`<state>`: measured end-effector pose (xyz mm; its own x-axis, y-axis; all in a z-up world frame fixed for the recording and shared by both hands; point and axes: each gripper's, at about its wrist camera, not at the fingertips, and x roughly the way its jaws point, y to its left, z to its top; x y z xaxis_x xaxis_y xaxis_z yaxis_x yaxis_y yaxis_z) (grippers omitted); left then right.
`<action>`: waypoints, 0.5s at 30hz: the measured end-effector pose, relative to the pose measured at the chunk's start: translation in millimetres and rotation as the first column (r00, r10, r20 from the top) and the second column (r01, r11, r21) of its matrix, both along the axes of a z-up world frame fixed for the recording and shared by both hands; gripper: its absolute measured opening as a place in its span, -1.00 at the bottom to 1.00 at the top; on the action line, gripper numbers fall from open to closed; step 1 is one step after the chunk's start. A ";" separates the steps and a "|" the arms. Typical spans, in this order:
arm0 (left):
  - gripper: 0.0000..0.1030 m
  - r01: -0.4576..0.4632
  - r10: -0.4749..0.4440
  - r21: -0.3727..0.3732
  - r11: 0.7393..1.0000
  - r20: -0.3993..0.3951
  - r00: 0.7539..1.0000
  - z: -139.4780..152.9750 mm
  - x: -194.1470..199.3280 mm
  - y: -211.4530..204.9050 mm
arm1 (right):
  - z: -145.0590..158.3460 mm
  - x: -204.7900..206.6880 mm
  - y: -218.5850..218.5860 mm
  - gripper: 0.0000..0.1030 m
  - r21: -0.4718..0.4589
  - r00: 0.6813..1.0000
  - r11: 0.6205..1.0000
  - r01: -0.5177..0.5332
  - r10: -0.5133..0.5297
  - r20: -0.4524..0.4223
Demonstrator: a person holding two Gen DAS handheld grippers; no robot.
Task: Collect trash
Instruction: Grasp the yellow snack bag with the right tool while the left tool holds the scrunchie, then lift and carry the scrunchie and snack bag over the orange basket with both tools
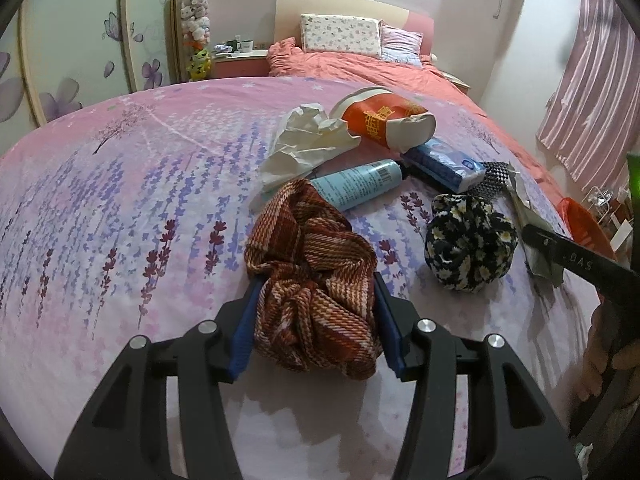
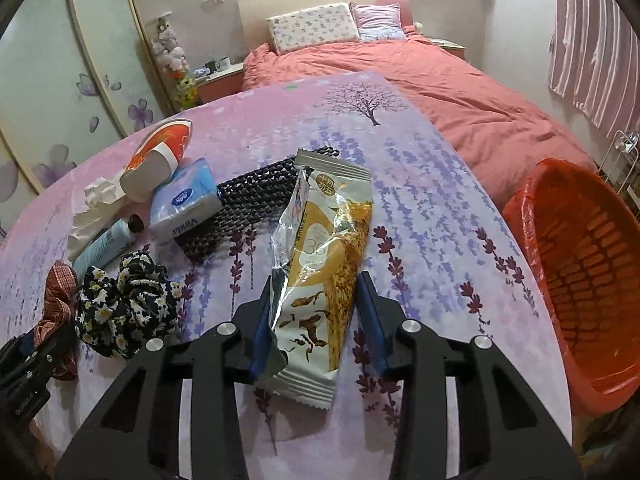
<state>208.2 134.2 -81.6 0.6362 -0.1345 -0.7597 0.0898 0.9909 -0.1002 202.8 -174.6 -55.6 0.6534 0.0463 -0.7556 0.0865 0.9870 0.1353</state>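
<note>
Snack wrapper, one, crinkled white and gold, lying on lavender bedspread between right gripper jaws, not yet squeezed. Two scrunchies: left gripper clamping plaid scrunchie; floral scrunchie beside. One orange basket nearby.

The right gripper straddles a crinkled snack wrapper lying on the lavender-print bedspread, its blue pads touching the wrapper's left edge, while an orange mesh basket sits to the right.
</note>
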 end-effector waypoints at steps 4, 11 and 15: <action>-0.17 -0.014 0.014 0.004 1.000 -0.001 1.000 0.1 4.9 -0.8 | 1.3 -0.5 0.6 -0.30 -0.009 1.000 1.000 -0.009 0.009 0.000; -0.40 -0.035 0.035 0.000 0.999 0.042 0.999 8.9 0.7 5.3 | 7.6 -17.0 -6.0 -0.49 -0.001 0.999 1.000 -0.028 0.028 0.023; -0.40 -0.048 0.048 -0.003 0.999 0.081 0.996 24.1 -6.6 11.0 | 17.5 -26.8 -11.1 -0.50 0.008 0.998 1.000 -0.029 0.029 0.050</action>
